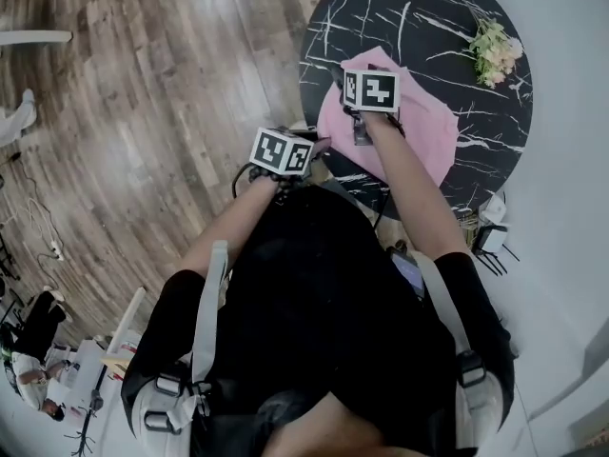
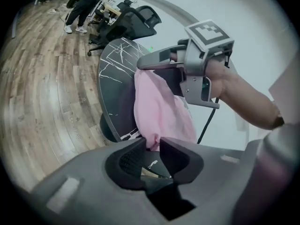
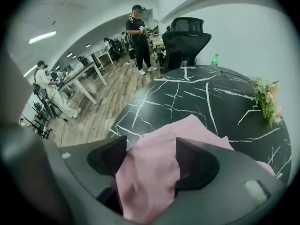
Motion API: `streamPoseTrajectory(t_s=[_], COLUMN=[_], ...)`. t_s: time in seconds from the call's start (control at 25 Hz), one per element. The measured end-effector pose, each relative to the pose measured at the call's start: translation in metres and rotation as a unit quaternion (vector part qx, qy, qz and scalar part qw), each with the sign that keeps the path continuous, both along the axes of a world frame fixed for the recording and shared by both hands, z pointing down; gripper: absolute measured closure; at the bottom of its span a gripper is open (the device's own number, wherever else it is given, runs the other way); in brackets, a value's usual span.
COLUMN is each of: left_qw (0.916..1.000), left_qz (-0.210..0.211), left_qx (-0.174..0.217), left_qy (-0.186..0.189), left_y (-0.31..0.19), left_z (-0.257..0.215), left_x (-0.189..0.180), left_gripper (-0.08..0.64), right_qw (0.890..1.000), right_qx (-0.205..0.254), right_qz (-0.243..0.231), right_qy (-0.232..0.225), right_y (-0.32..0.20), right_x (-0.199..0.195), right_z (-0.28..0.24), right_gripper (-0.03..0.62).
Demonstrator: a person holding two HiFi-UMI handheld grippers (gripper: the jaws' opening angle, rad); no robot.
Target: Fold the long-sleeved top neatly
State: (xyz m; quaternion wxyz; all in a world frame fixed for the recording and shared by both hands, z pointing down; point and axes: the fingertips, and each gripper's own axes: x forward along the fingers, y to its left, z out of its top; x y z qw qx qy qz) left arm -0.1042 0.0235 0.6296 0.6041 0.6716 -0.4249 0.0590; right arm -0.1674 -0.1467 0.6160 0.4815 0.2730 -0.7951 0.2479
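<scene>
**Left gripper pinches the pink top at the table edge; right gripper's jaws stand wide over it**

The left gripper point(image 2: 152, 142) has its jaws drawn close together on a small fold of the pink long-sleeved top point(image 3: 150, 172), nipped between the tips. The right gripper point(image 3: 151, 146) has its jaws well apart. A bunched ridge of the same top lies between them without being squeezed.

The top lies on the near side of a round table point(image 1: 419, 27) with a black, white-veined marble surface. One part of the top hangs from the table edge toward the left gripper. A small bunch of pale flowers point(image 1: 495, 50) lies near the far rim, well apart from the top. A green bottle point(image 3: 215, 60) shows just beyond the table's far edge, beside a black office chair point(image 3: 185, 36).

The floor point(image 1: 143, 93) is wood plank, and the wall behind the table is plain and light. Farther back are desks, one person standing point(image 3: 139, 36) and another person seated point(image 3: 47, 86).

The right forearm point(image 1: 409, 188) reaches out over the table, with that gripper tipped steeply down onto the cloth. The left forearm point(image 1: 233, 222) is held nearer the body, and its gripper sits at the table's near edge at a shallower slant.
</scene>
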Motion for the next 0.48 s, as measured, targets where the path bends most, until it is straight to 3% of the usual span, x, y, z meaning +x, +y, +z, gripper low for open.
streamPoseTrajectory(t_s=[0.12,0.24,0.36,0.48], left_qw=[0.9998,0.9995,0.9993,0.9992], left_qz=[0.019,0.031,0.038,0.039], left_qx=[0.001,0.0,0.0,0.004], left_qy=[-0.002,-0.003,-0.003,-0.002], left_y=[0.001,0.002,0.0,-0.004], left_z=[0.001,0.004,0.007,0.007], left_x=[0.0,0.001,0.002,0.001], left_gripper=[0.459,0.459,0.459,0.46], right_qw=[1.0,0.999,0.998,0.998], right_qx=[-0.002,0.033,0.07,0.069], right_qz=[0.016,0.016,0.007,0.004], right_qy=[0.025,0.017,-0.002,-0.001], right_y=[0.001,0.002,0.001,-0.001], right_x=[0.007,0.012,0.014,0.021], right_z=[0.018,0.02,0.022,0.021], right_gripper=[0.26,0.275,0.337,0.427])
